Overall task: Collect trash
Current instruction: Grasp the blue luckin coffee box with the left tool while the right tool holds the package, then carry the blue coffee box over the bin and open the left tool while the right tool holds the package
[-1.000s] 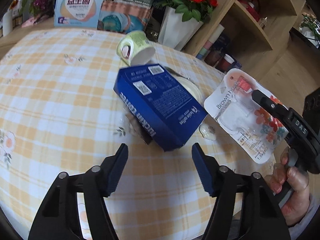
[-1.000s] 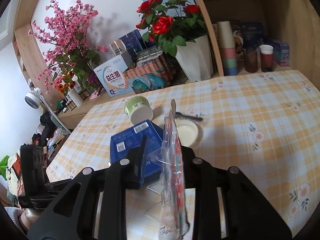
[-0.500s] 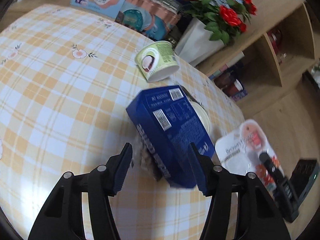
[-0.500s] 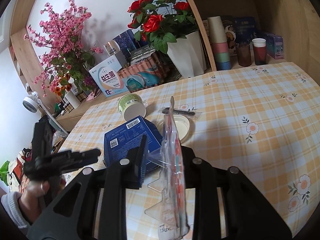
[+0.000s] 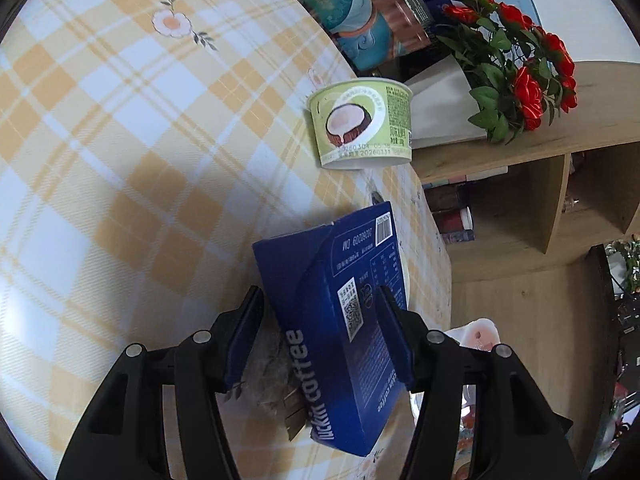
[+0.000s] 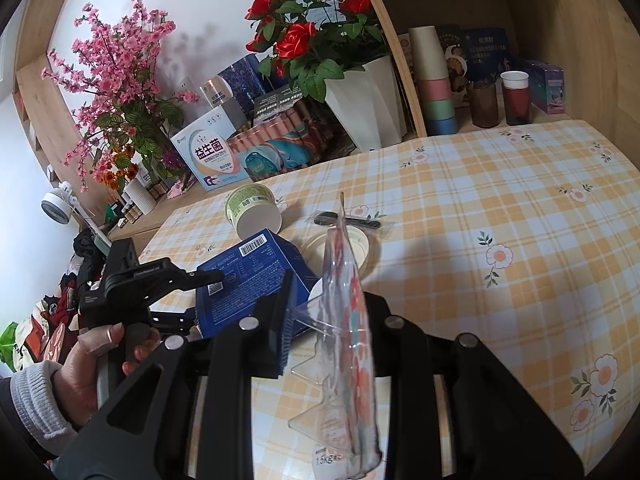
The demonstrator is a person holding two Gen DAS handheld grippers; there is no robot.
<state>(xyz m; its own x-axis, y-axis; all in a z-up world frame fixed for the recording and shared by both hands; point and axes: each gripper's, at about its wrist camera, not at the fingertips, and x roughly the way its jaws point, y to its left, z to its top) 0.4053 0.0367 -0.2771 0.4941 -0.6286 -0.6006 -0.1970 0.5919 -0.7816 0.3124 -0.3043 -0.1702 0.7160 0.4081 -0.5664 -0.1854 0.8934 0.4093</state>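
Observation:
A blue coffee box (image 5: 340,320) lies tilted on the checked tablecloth, over a crumpled foil wrapper (image 5: 272,380). My left gripper (image 5: 320,336) is rolled on its side and shut on the box, one pad on each broad face; the right wrist view shows the left gripper (image 6: 192,296) clamping the box (image 6: 248,280). My right gripper (image 6: 332,320) is shut on a clear printed pouch (image 6: 348,340), held edge-on above the table. A green coconut cup (image 5: 362,128) stands upside down behind the box. A white lid (image 6: 356,240) and a wrapped black spoon (image 6: 348,222) lie beside it.
A white vase of red roses (image 6: 360,104), cartons (image 6: 212,156) and pink blossoms (image 6: 116,80) line the table's far edge. A wooden shelf (image 6: 480,96) holds stacked cups and jars. The right half of the tablecloth (image 6: 520,220) is bare. A hand (image 6: 88,364) holds the left gripper.
The left gripper came forward and down, rolled sideways, and its jaws went from in front of the blue box to closed around it. The right gripper and pouch stayed still.

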